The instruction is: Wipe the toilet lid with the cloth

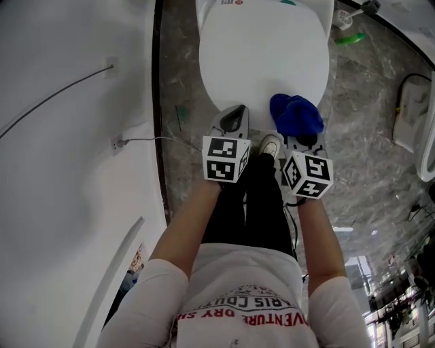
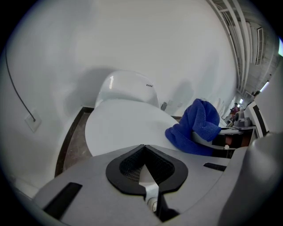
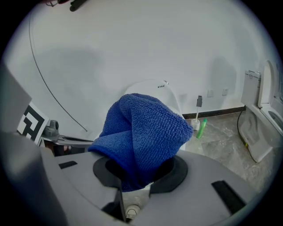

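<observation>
The white toilet lid (image 1: 262,54) is down and lies in front of me. A bunched blue cloth (image 1: 297,114) rests on the lid's near right edge, and my right gripper (image 1: 300,139) is shut on it. In the right gripper view the cloth (image 3: 143,132) bulges up out of the gripper (image 3: 139,174) and hides most of the toilet (image 3: 152,86). My left gripper (image 1: 232,121) hangs at the lid's near left edge, shut on nothing. In the left gripper view its tips (image 2: 144,148) meet just short of the lid (image 2: 124,126), with the cloth (image 2: 196,128) to the right.
A white wall with a thin cable (image 1: 61,88) runs close along the left. A green bottle (image 1: 350,39) and a toilet brush holder (image 1: 343,19) stand right of the toilet. Another white fixture (image 1: 416,115) sits at the far right. My shoe (image 1: 270,145) stands on the marble floor (image 1: 367,163).
</observation>
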